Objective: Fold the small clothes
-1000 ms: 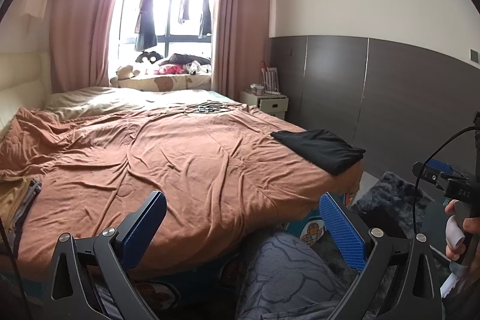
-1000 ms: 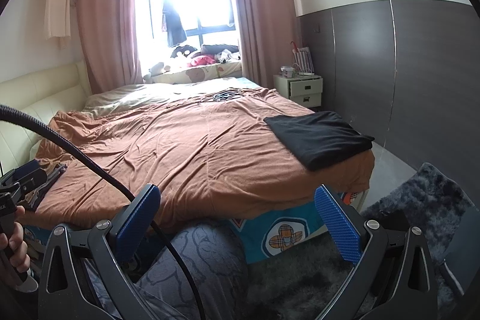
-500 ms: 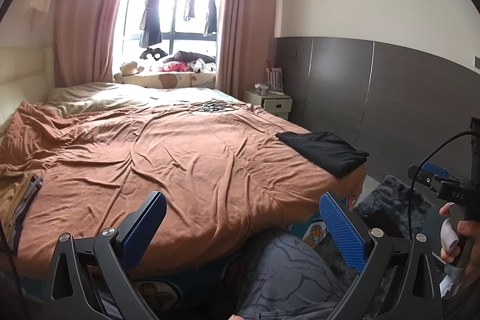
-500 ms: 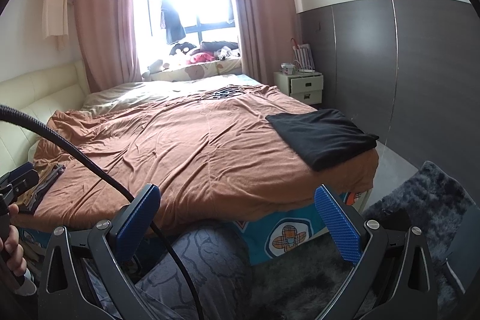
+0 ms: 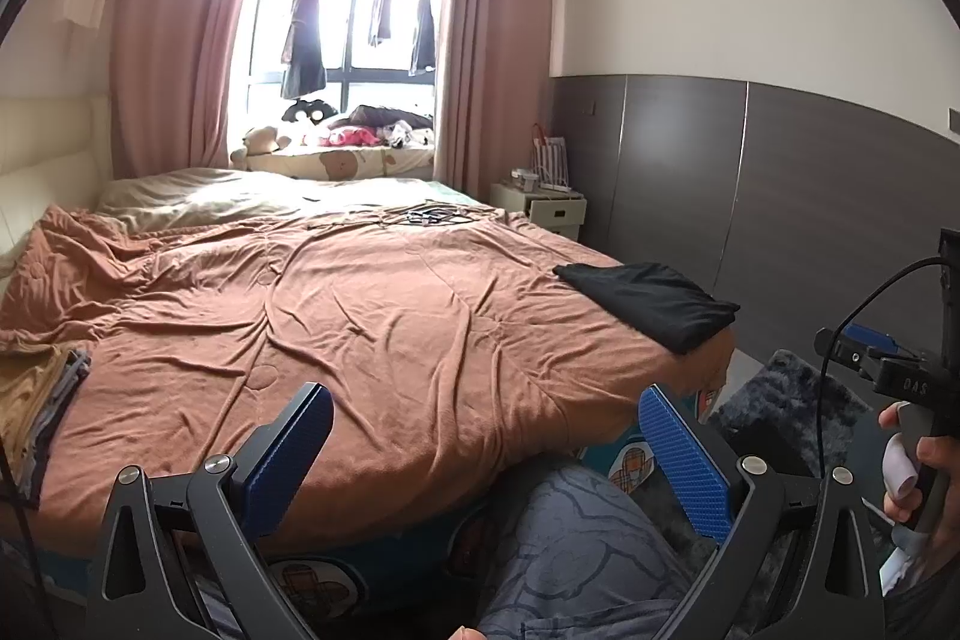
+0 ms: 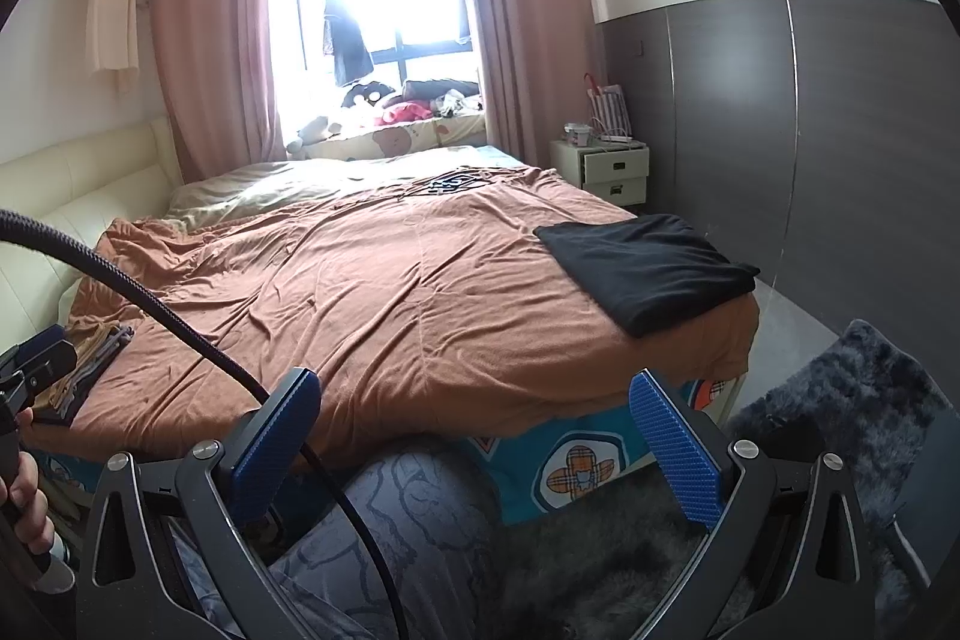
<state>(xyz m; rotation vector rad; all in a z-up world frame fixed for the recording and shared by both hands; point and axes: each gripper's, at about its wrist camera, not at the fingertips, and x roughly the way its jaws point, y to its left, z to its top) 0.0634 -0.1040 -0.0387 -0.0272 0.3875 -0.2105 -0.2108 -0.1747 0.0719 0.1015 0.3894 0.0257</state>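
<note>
A folded black garment [image 5: 651,301] [image 6: 645,268] lies on the bed's near right corner, on the rust-brown cover [image 5: 360,316] [image 6: 384,292]. A small stack of tan and grey clothes [image 5: 33,400] [image 6: 90,358] rests at the bed's left edge. My left gripper [image 5: 486,451] is open and held off the foot of the bed, above a person's knee [image 5: 576,538], with nothing between its blue pads. My right gripper [image 6: 474,436] is open too, empty, also short of the bed's edge. Each view shows the other gripper's handle in a hand at the frame's side.
A dark shaggy rug [image 6: 840,412] covers the floor at the right. A white nightstand [image 6: 609,169] stands by the grey wall panel. Cables [image 5: 435,215] lie on the far part of the bed. A black cord [image 6: 180,322] arcs across the right wrist view.
Both grippers have tilted slightly upward, so the bed sits lower in both views. Both stay open and empty; the black garment has not moved.
</note>
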